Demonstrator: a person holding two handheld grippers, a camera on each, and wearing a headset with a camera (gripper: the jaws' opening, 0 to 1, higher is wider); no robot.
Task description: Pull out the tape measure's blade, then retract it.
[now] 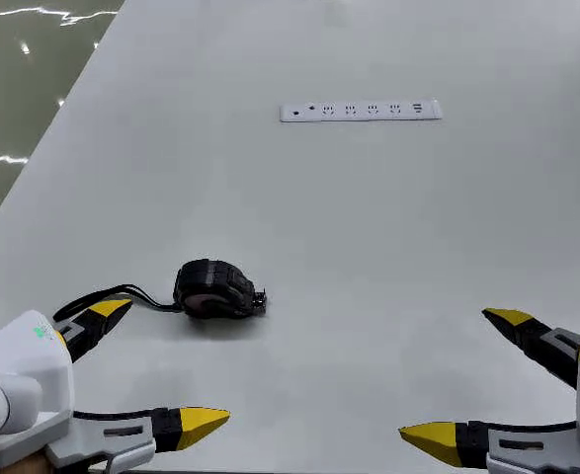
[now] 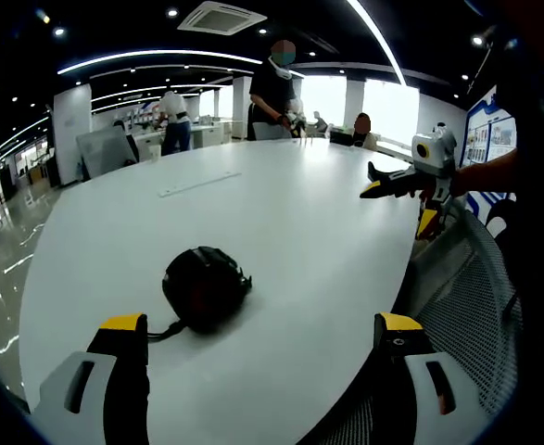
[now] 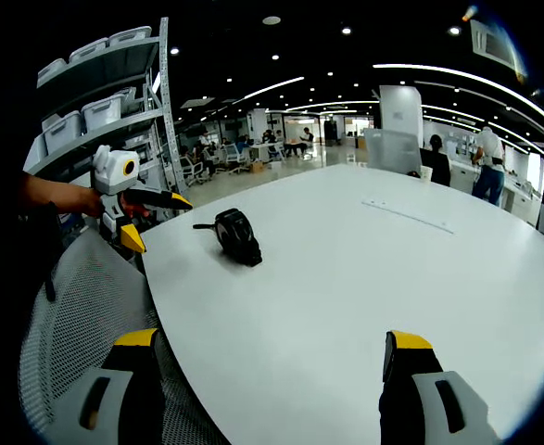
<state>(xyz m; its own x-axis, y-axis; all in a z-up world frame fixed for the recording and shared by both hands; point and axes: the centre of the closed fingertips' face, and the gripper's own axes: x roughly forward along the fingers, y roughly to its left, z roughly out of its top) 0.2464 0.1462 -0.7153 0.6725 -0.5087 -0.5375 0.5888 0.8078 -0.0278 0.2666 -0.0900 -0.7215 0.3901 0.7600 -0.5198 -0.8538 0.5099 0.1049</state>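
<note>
1. The tape measure (image 1: 215,288) is black and lies on the white counter (image 1: 388,227), near its front edge and left of the middle in the head view. The blade's end tab sits tight at the case mouth, on the side towards the right hand-held gripper.
2. A black wrist strap (image 1: 112,294) runs from the other end of the case along the counter. Its loop reaches the upper fingertip of the left hand-held gripper (image 1: 171,360).
3. The left hand-held gripper is released, its yellow-tipped jaws spread wide. It is just beside the tape measure and grasps nothing. In its own view the case lies between and beyond the two jaws.
4. The right hand-held gripper (image 1: 446,373) is also released, jaws wide apart. It holds nothing and is well apart from the tape measure, over bare counter at the front right.
5. A white power strip (image 1: 360,111) lies flat farther back on the counter, well apart from everything else.
6. Grey mesh (image 3: 86,306) shows at the counter's near edge in the right gripper view.
7. Shelves with storage bins (image 3: 105,102) stand behind it.
</note>
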